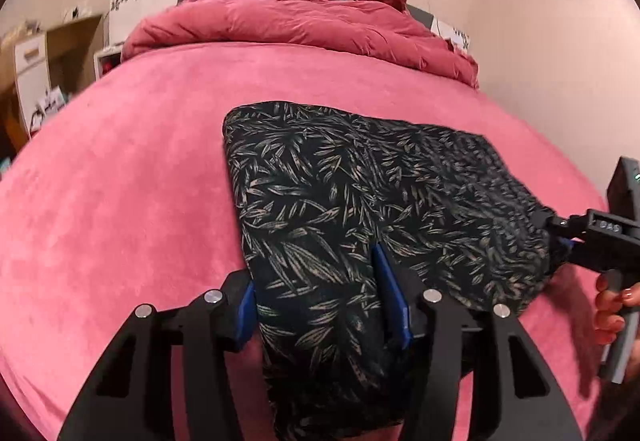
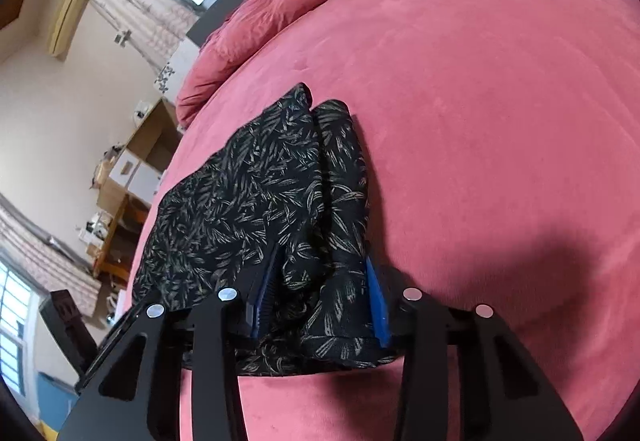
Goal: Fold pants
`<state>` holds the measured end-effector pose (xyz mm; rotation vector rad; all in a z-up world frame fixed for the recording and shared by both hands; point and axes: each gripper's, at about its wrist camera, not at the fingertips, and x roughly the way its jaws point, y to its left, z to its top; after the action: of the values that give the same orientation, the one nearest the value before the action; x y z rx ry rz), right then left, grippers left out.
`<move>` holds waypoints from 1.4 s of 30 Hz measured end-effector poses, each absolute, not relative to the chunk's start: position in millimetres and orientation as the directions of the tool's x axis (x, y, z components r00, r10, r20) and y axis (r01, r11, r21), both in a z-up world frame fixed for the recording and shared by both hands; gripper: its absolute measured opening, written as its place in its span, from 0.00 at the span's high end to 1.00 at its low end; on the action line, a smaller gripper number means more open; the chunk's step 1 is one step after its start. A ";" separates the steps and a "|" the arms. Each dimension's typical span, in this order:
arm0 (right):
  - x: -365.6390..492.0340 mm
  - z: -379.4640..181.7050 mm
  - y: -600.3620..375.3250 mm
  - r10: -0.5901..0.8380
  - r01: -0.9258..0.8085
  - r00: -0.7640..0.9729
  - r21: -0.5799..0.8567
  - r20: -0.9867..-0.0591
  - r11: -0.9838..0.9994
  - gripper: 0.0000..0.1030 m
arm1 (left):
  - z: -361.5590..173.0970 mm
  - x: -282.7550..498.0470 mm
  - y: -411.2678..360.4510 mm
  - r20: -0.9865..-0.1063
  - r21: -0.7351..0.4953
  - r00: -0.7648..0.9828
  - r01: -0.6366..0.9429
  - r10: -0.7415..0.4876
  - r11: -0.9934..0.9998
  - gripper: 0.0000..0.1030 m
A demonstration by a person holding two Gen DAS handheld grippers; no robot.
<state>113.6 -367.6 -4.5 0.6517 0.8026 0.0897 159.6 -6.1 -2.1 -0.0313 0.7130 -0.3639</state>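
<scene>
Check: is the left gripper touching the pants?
Touching. The left wrist view shows the pants running between the left gripper fingers, both blue pads pressed against the fabric, on the bed.

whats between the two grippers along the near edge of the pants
Only pants fabric: in the left wrist view it spans unbroken from the left gripper to the right gripper, nothing else on it.

pants (image 1: 360,201) near end cut off by frame bottom; shelf (image 1: 36,81) clutter blurred.
</scene>
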 end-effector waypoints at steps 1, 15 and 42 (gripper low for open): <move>113.3 -4.2 -364.3 0.296 0.162 0.707 0.554 -0.642 0.817 0.62 | -5.9 159.5 -5.7 -0.630 -0.145 0.701 0.318 -0.335 0.937 0.41; 72.3 30.8 -330.8 0.065 0.132 0.749 0.244 -0.660 0.961 0.33 | -10.9 95.8 26.0 -0.610 -0.283 0.750 0.096 -0.256 0.954 0.02; -28.2 39.9 -263.6 0.009 0.075 0.790 0.111 -0.613 0.991 0.04 | 25.9 -13.1 -30.4 -0.546 0.148 0.835 0.010 0.073 0.989 0.02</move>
<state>-28.2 -263.6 39.9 0.1323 0.6593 -0.0352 -13.1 -30.4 25.9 0.1474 0.5831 0.0338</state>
